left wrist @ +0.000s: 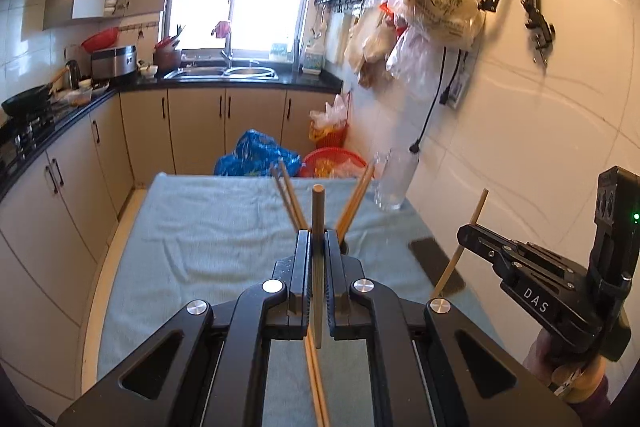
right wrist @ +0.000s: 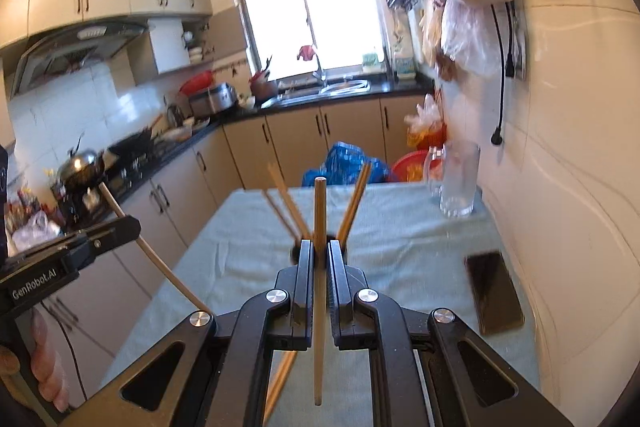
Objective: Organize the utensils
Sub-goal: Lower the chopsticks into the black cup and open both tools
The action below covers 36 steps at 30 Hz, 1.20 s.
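Note:
My left gripper [left wrist: 318, 239] is shut on an upright wooden chopstick [left wrist: 318, 211], raised above the table's light blue towel [left wrist: 208, 235]. My right gripper [right wrist: 319, 247] is likewise shut on a second upright chopstick [right wrist: 319, 211]. Just beyond both grippers, several chopsticks [left wrist: 290, 199] [right wrist: 354, 199] fan out of a dark holder [right wrist: 294, 251], which is mostly hidden by the fingers. More chopsticks [left wrist: 316, 387] [right wrist: 280, 379] lie on the towel under the grippers. Each view shows the other gripper at its side, the right gripper [left wrist: 464, 231] and the left gripper [right wrist: 132, 223], holding its stick.
A clear glass mug [right wrist: 458, 183] stands at the table's far right corner by the tiled wall. A dark phone [right wrist: 494, 293] lies along the right edge. Beyond the table, a blue bag [left wrist: 256, 155] and a red basket [left wrist: 332, 163] sit on the floor. Kitchen counters run along the left.

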Tool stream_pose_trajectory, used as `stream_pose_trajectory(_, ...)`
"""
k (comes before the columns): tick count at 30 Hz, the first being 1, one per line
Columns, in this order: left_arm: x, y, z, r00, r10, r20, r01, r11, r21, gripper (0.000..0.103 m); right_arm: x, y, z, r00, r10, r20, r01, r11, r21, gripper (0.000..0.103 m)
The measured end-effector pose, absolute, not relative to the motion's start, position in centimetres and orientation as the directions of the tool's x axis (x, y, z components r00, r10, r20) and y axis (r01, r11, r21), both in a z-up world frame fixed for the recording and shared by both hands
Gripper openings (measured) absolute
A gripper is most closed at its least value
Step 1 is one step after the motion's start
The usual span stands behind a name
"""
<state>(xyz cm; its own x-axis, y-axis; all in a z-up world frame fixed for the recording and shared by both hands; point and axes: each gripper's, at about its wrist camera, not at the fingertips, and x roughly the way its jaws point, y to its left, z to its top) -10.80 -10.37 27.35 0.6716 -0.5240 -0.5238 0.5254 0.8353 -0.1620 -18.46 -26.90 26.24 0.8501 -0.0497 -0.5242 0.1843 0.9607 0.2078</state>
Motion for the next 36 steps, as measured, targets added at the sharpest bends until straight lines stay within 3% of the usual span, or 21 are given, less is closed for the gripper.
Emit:
stream_pose_trajectory(7, -5.2, -13.5, 29.9, 0.693, -0.521, -0.498, 0.508, 0.843, -0.174, 0.006, -13.9, -29.3, 28.9, 0.894, -0.095, -0.437, 0.224, 0.941, 0.252, 0.007)
stream_pose_trajectory(14, 0.5, -16.1, 28.6, 0.657, -0.525, -0.541, 0.488, 0.843, -0.225, 0.006, -8.9, -32.3, 29.0, 0.911, -0.098, -0.401, 0.248, 0.906, 0.343, 0.007)
stream_pose_trajectory(28, 5.2, -18.0, 22.0, 0.597, -0.489, -0.636, 0.449, 0.861, -0.240, 0.007, -3.1, -36.0, 20.3, 0.824, -0.050, -0.564, 0.329, 0.853, 0.405, 0.008)
stream_pose_trajectory(31, 4.7, -17.4, 22.1, 0.602, -0.488, -0.632, 0.450, 0.861, -0.236, 0.014, -3.3, -36.2, 20.0, 0.819, -0.046, -0.571, 0.336, 0.846, 0.414, 0.012)
stream_pose_trajectory(33, 4.2, -17.0, 22.6, 0.612, -0.486, -0.624, 0.448, 0.863, -0.232, 0.027, -3.7, -36.1, 20.4, 0.821, -0.058, -0.568, 0.337, 0.853, 0.399, 0.019)
stream_pose_trajectory(36, 2.9, -16.0, 23.6, 0.624, -0.492, -0.608, 0.447, 0.862, -0.239, 0.031, -4.5, -35.7, 21.4, 0.827, -0.070, -0.558, 0.335, 0.858, 0.389, 0.028)
